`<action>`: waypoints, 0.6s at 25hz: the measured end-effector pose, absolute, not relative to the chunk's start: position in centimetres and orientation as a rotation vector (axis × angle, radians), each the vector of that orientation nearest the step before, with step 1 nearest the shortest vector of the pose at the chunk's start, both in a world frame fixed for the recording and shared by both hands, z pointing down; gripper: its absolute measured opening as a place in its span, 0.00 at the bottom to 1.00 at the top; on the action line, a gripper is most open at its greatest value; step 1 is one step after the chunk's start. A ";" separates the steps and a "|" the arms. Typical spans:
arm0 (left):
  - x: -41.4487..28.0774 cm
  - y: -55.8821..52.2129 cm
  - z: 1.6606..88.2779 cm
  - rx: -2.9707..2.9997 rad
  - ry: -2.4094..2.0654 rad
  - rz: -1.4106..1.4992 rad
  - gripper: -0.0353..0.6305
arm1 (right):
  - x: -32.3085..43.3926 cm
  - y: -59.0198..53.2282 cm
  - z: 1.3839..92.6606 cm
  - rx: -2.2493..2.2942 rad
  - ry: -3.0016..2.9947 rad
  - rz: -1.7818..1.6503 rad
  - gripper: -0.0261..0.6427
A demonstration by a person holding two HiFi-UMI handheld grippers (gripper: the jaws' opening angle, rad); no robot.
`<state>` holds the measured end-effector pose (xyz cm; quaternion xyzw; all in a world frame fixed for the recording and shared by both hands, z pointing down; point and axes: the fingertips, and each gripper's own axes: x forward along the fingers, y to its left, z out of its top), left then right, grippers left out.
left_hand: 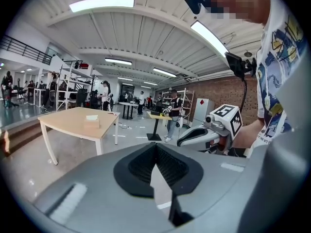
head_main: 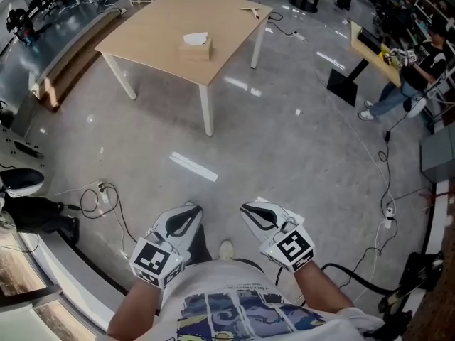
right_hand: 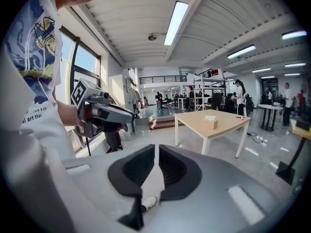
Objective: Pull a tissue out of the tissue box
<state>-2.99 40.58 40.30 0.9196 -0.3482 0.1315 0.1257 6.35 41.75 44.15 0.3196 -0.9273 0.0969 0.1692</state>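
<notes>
Far ahead on the wooden surface [head_main: 146, 38], the tissue box [head_main: 195, 48] lies well beyond the left claw [head_main: 188, 212] and right claw [head_main: 249, 209], both closed and empty, the left seemingly slightly nearer.

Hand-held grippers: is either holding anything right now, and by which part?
Nothing is held. The left hand-held gripper and the right hand-held gripper are shut and empty; the tissue box sits untouched on the table.

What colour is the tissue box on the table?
The tissue box is light tan, white tissue on top; clearest in the head view.
</notes>
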 end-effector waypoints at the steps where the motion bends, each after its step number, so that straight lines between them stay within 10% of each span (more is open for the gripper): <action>1: -3.4 39.9 40.4 2.677 -1.017 0.374 0.06 | 6.2 41.1 44.2 0.915 -2.629 0.275 0.06; 15: -10.4 26.7 39.6 2.759 -0.896 0.336 0.06 | -2.6 27.6 41.2 0.921 -2.598 0.186 0.07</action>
